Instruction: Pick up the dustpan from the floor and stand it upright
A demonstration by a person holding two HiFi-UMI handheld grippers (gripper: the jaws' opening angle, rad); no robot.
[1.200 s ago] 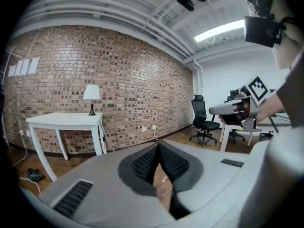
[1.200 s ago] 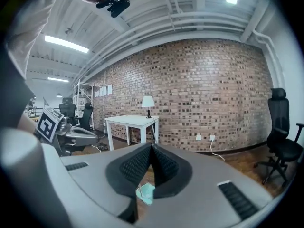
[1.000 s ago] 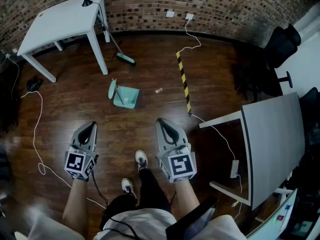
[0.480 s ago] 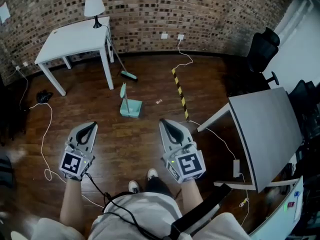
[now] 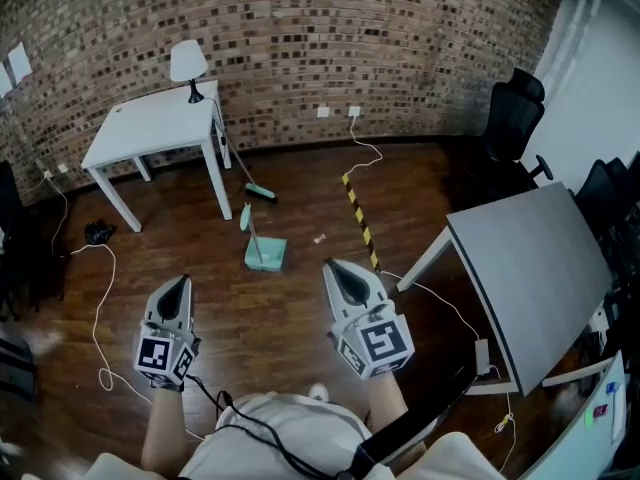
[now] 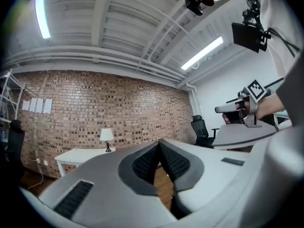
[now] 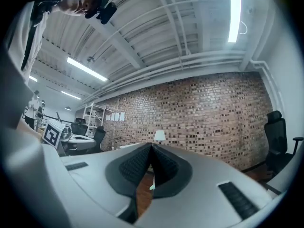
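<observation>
Dustpan [image 5: 266,255] on the floor [image 5: 290,313], right of the table [image 5: 160,133], left of the tape strip [image 5: 359,220]

All three views toward brick wall [image 5: 300,48]

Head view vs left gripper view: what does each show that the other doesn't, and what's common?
Head view only: the dustpan on the floor, the broom beside the white table, and the striped tape. Left gripper view only: the ceiling lights, and the left gripper seen close up, jaws shut with nothing between them. Both: the white table, the lamp, the brick wall, the black chair and the right gripper.
</observation>
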